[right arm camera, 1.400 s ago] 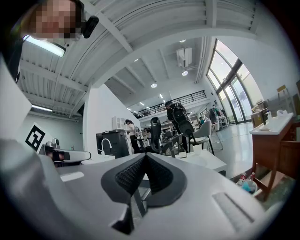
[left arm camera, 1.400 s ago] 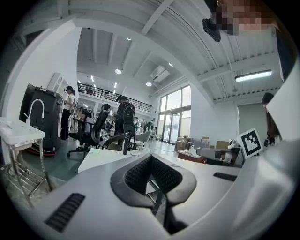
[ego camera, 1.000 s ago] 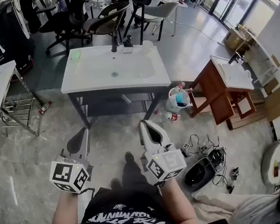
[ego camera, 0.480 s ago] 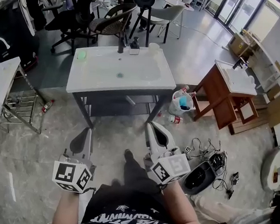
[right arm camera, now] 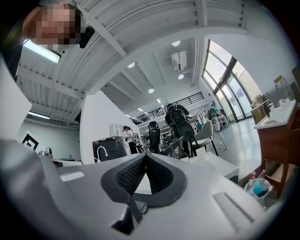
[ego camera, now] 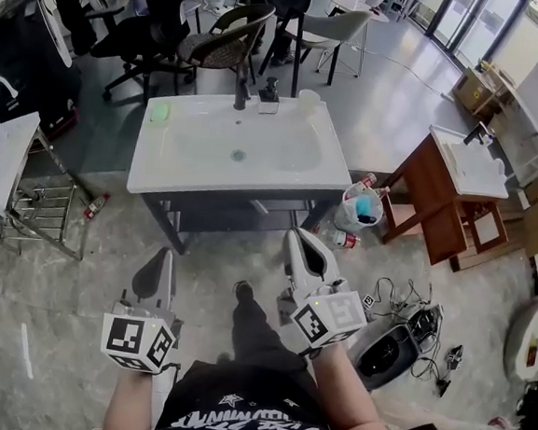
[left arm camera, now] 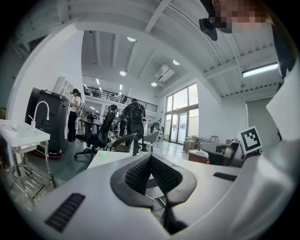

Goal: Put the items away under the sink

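A white sink on a dark frame stands ahead of me, with a dark shelf under it. On its top are a green object, a faucet, a dispenser and a white cup. A white bag with a blue item and bottles sits on the floor by the sink's right leg, and a bottle lies beside it. My left gripper and right gripper are both shut and hold nothing, short of the sink's front.
A brown wooden stand with a second basin is to the right. Cables and a dark device lie on the floor at lower right. A wire rack and a small bottle are at left. Office chairs stand behind the sink.
The sink now sits lower and a little to the right in the head view, so I have come slightly nearer to it. Both grippers stay shut and hold their pose.
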Action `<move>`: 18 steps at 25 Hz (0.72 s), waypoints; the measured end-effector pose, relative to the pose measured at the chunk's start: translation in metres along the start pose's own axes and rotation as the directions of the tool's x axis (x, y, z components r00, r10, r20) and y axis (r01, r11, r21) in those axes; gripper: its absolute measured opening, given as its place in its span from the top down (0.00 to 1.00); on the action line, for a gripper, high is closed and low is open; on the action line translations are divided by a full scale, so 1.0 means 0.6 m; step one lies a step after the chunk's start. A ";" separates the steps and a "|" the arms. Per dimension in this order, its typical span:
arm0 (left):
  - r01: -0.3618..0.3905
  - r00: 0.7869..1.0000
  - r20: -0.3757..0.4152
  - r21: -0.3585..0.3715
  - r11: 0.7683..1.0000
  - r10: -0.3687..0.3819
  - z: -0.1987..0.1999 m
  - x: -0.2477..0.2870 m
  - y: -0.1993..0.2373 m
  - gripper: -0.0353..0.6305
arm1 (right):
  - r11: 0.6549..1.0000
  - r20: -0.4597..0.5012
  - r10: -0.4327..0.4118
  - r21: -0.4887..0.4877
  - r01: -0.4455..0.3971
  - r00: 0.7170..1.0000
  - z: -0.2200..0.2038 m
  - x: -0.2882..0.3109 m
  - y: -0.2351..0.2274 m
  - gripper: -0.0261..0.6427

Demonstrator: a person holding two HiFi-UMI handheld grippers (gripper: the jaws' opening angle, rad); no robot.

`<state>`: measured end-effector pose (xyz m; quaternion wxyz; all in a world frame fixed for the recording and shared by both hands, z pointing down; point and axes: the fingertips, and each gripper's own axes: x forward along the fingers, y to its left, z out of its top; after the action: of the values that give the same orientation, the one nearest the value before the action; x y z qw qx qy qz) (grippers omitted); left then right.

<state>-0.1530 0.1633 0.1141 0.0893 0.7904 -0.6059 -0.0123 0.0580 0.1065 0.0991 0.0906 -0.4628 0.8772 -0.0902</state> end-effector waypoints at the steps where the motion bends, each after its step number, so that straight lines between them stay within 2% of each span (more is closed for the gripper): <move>1: -0.006 1.000 -0.003 0.000 1.000 0.006 0.001 0.014 0.006 0.93 | 1.000 -0.002 0.003 0.007 -0.003 1.000 -0.001 0.015 -0.009 0.96; 7: -0.025 0.999 -0.027 0.013 1.000 0.025 0.010 0.115 0.042 0.93 | 0.998 -0.025 -0.046 0.037 0.047 0.999 -0.019 0.113 -0.091 0.96; 18: -0.050 0.998 -0.039 0.014 0.999 0.051 0.037 0.310 0.097 0.93 | 0.997 -0.046 -0.057 0.045 0.059 0.997 0.000 0.291 -0.215 0.96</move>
<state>-0.1618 -0.0327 0.1181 0.0965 0.7754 -0.6239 0.0096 0.0637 -0.1095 0.1172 0.0789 -0.4836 0.8629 -0.1234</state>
